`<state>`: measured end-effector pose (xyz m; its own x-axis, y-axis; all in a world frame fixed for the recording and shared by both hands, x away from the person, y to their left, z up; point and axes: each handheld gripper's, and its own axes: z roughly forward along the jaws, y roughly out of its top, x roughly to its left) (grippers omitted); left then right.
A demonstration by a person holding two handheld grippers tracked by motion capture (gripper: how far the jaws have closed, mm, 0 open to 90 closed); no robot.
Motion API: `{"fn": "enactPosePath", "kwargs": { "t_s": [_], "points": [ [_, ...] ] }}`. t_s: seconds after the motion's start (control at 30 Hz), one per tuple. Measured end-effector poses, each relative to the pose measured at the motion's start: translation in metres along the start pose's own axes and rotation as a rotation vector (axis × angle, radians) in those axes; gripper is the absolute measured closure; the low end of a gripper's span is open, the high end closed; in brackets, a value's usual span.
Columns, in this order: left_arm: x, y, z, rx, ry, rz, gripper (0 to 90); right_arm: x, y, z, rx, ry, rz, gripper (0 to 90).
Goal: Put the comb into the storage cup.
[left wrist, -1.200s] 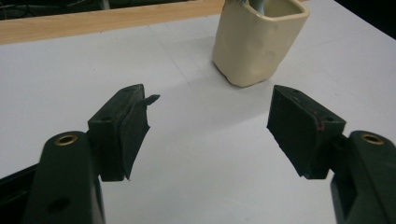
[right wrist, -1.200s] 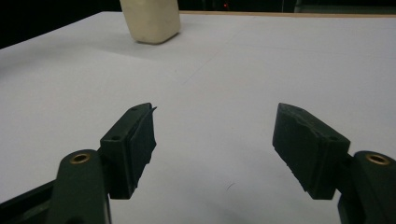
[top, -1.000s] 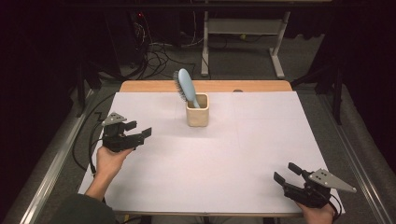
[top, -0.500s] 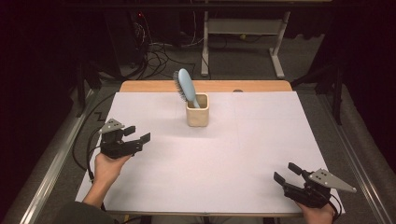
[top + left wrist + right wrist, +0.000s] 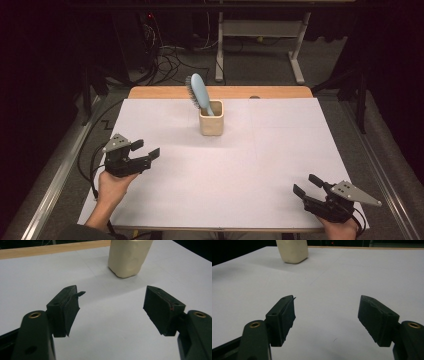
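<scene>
A light blue hairbrush (image 5: 198, 94) stands bristles-up in a cream square cup (image 5: 211, 119) at the back middle of the white table (image 5: 225, 175). The cup (image 5: 128, 255) lies ahead of my left gripper (image 5: 112, 306), which is open and holds nothing. In the high view that left gripper (image 5: 146, 148) hovers at the table's left side, held by a hand. My right gripper (image 5: 306, 185) rests near the front right corner, open and holding nothing; its view shows the cup (image 5: 292, 250) far off at upper left, with the gripper (image 5: 327, 312) over bare white surface.
A wooden strip (image 5: 220, 92) edges the table's far side. Beyond it are cables on the floor (image 5: 170, 55) and a white desk frame (image 5: 260, 30). A metal rail (image 5: 55, 180) runs along the left of the table.
My left gripper has drawn back toward the front of the table and slightly left. The right gripper, cup and brush have stayed put.
</scene>
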<state>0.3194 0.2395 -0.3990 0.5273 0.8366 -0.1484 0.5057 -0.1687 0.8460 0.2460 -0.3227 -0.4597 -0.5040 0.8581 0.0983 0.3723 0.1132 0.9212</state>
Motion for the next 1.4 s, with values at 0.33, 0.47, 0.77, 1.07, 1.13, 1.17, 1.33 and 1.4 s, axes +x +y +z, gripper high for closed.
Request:
{"fn": "enactPosePath", "kwargs": {
  "t_s": [0.33,0.47,0.77,1.07,1.13,1.17,1.33,1.4],
  "points": [
    [-0.005,-0.011,-0.003,-0.001,0.001,0.018,28.6,0.0,0.0,0.0,-0.001,0.002,0.0,30.1],
    [-0.004,-0.016,-0.005,0.001,0.002,0.015,28.5,0.0,0.0,0.0,-0.001,0.001,0.001,30.1],
    [-0.003,-0.028,-0.007,0.007,0.004,0.003,28.3,0.0,0.0,0.0,0.0,-0.001,0.0,30.1],
    [-0.001,-0.037,-0.011,0.007,0.011,-0.005,28.1,0.0,0.0,0.0,0.001,0.0,-0.001,30.1],
    [0.0,-0.039,-0.012,0.004,0.013,-0.005,28.0,0.0,0.0,0.0,0.001,0.0,0.0,30.1],
    [0.0,-0.039,-0.012,0.003,0.014,-0.004,28.0,0.0,0.0,0.0,0.002,-0.001,0.001,30.1],
    [0.0,-0.044,-0.013,-0.006,0.016,-0.006,27.9,0.0,0.0,0.0,0.001,0.0,-0.001,30.1],
    [0.0,-0.047,-0.013,-0.004,0.02,-0.002,28.0,0.0,0.0,0.0,0.002,0.0,-0.001,30.1]
  ]
}}
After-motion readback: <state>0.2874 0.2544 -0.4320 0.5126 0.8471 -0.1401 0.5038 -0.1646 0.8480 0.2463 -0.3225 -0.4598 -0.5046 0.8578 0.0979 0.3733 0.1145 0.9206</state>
